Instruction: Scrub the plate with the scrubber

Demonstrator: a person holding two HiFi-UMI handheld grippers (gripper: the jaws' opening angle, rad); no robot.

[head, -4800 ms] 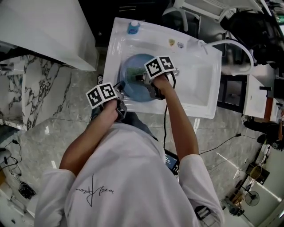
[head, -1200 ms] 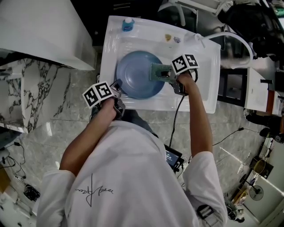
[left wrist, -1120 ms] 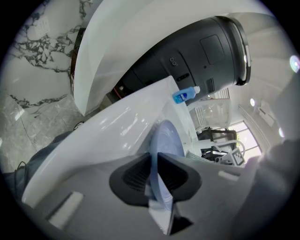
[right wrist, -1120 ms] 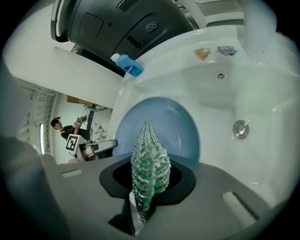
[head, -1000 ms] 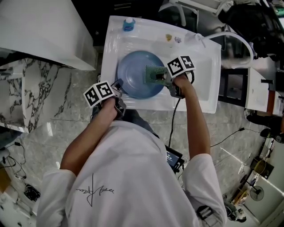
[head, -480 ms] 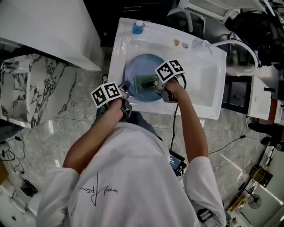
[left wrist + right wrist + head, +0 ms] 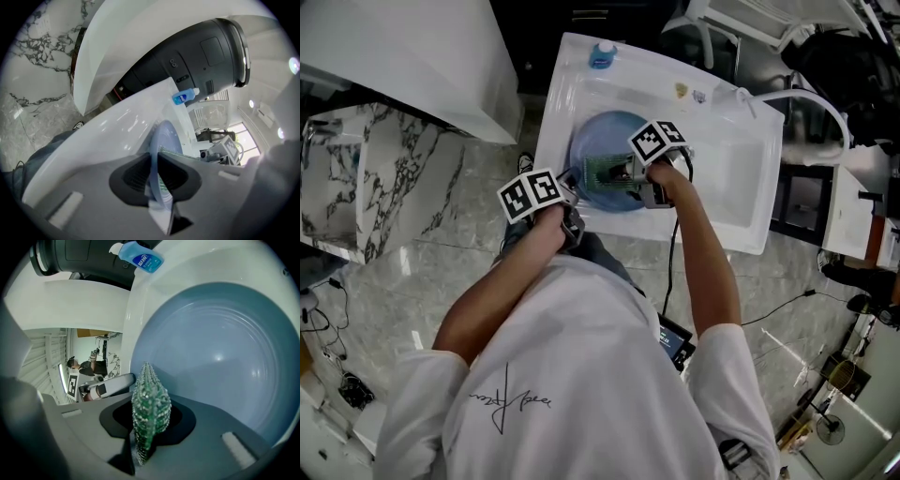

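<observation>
A round blue plate point(image 7: 602, 141) lies in the white sink point(image 7: 741, 178). My left gripper point(image 7: 570, 186) is shut on the plate's near-left rim; in the left gripper view the plate point(image 7: 165, 140) runs edge-on between the jaws of that gripper point(image 7: 157, 183). My right gripper point(image 7: 626, 172) is shut on a green scrubber point(image 7: 606, 172), which rests flat on the plate's near half. In the right gripper view the scrubber point(image 7: 149, 409) stands pinched in the right gripper point(image 7: 148, 430), with the plate point(image 7: 220, 357) filling the view behind it.
A blue-capped bottle point(image 7: 602, 54) stands on the sink's far rim, also visible as the bottle point(image 7: 185, 96) and the bottle point(image 7: 139, 256). Two small items point(image 7: 690, 93) sit on the far ledge. A marble counter point(image 7: 356, 178) is at left. Cables and clutter lie on the floor at right.
My right gripper has slid the scrubber from the plate's right edge leftwards to its middle and near half. My left gripper has kept its hold on the rim.
</observation>
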